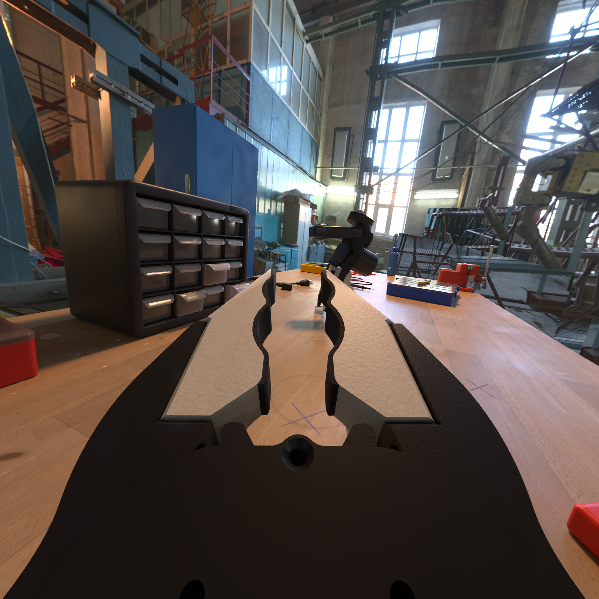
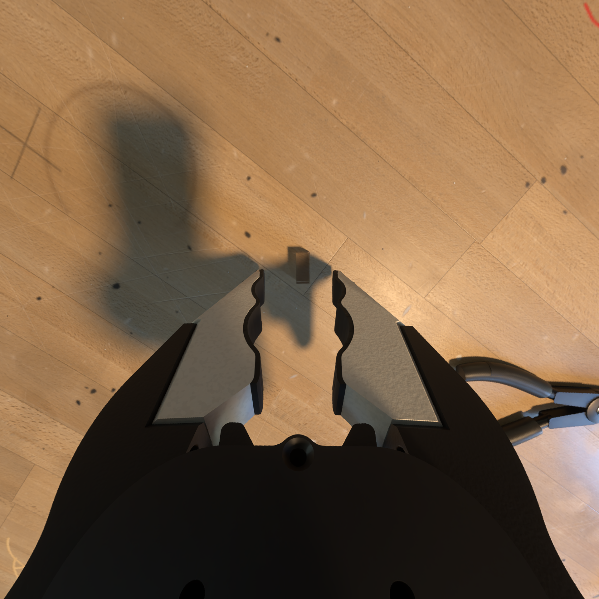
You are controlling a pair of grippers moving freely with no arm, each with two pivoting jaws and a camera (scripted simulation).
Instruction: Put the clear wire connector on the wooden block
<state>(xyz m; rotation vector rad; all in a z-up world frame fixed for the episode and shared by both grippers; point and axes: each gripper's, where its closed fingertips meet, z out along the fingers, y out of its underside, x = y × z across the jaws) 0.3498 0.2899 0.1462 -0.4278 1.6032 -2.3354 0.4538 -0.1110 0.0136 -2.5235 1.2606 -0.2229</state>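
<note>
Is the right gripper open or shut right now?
Open. The right gripper shows a clear gap between its fingers, with the clear wire connector just beyond, ungripped.

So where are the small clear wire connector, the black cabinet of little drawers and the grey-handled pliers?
Small clear wire connector (image 2: 302, 267): right wrist view, its top face.
Black cabinet of little drawers (image 1: 97, 252): left wrist view, its side wall.
Grey-handled pliers (image 2: 505, 376): right wrist view, upper handle.

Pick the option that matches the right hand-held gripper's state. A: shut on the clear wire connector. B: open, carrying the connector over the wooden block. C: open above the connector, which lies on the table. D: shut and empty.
C: the right hand-held gripper has its jaws apart with nothing between them, and the clear wire connector lies on the wooden table just beyond its fingertips.
</note>
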